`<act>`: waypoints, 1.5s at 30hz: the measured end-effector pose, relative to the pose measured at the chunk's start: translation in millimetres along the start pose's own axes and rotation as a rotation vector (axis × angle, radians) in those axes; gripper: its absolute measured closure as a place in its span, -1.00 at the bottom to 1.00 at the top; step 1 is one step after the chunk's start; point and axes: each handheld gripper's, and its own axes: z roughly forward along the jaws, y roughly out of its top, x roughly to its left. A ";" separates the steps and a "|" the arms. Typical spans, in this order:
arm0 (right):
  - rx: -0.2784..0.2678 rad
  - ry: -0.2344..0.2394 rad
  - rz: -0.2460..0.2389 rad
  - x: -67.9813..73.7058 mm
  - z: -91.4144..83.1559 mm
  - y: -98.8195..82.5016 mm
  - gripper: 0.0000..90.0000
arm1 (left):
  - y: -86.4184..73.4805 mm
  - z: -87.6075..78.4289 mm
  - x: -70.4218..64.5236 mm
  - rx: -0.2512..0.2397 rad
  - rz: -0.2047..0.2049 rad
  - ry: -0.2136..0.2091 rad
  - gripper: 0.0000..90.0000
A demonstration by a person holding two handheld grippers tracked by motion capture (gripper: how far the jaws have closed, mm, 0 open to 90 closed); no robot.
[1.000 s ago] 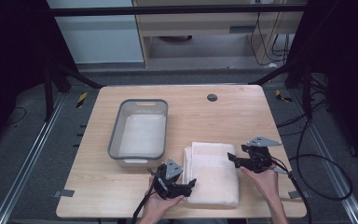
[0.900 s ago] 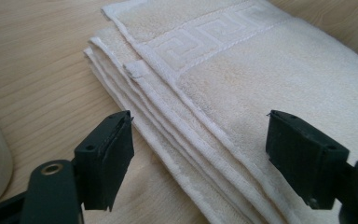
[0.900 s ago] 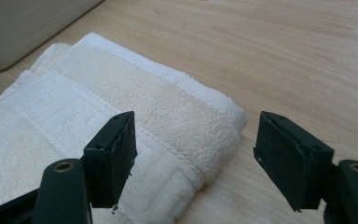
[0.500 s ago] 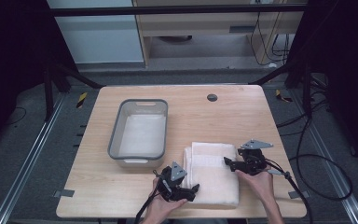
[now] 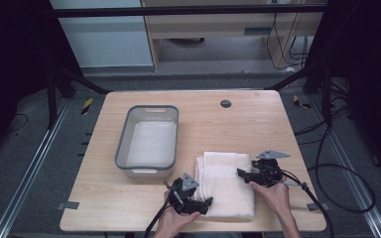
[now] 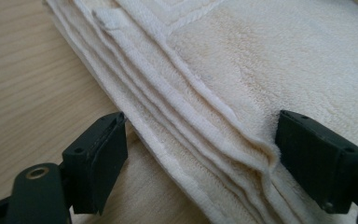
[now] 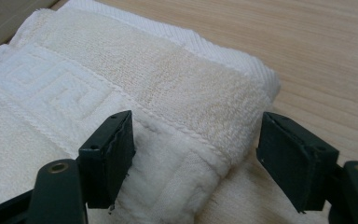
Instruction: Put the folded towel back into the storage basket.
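Cream towel edge layers show in left tool view.

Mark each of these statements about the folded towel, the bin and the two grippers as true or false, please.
1. The folded towel lies inside the grey bin. False: it lies on the table, to the right of the bin.
2. The left gripper has its jaws open around the towel's layered edge. True.
3. The right gripper is shut and empty. False: its jaws stand open astride a corner of the towel.
4. The towel has a raised key pattern woven into it. True.
5. The bin holds several tools. False: no tools are visible in it.
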 end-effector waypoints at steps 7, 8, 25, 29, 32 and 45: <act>0.021 0.018 0.043 1.2 5.2 -1.2 -0.37 | -0.9 2.1 -0.8 -0.002 0.002 -0.001 -0.63; 0.024 0.022 0.048 1.2 6.6 -1.4 -0.36 | -0.9 2.4 -1.6 -0.004 0.001 -0.003 -0.61; 0.042 0.110 0.104 3.0 7.4 0.2 0.24 | 1.7 0.3 0.9 0.018 -0.048 -0.127 0.14; 0.031 0.126 0.109 3.3 6.1 1.0 0.44 | 1.9 -1.6 -0.9 0.008 -0.042 -0.123 0.33; 0.025 0.134 0.110 2.7 5.0 1.9 0.52 | 1.7 -3.8 -2.3 -0.006 -0.038 -0.118 0.44; -0.031 0.130 0.061 10.2 -12.7 14.1 0.58 | 9.9 -22.5 -4.5 -0.057 -0.029 -0.126 0.54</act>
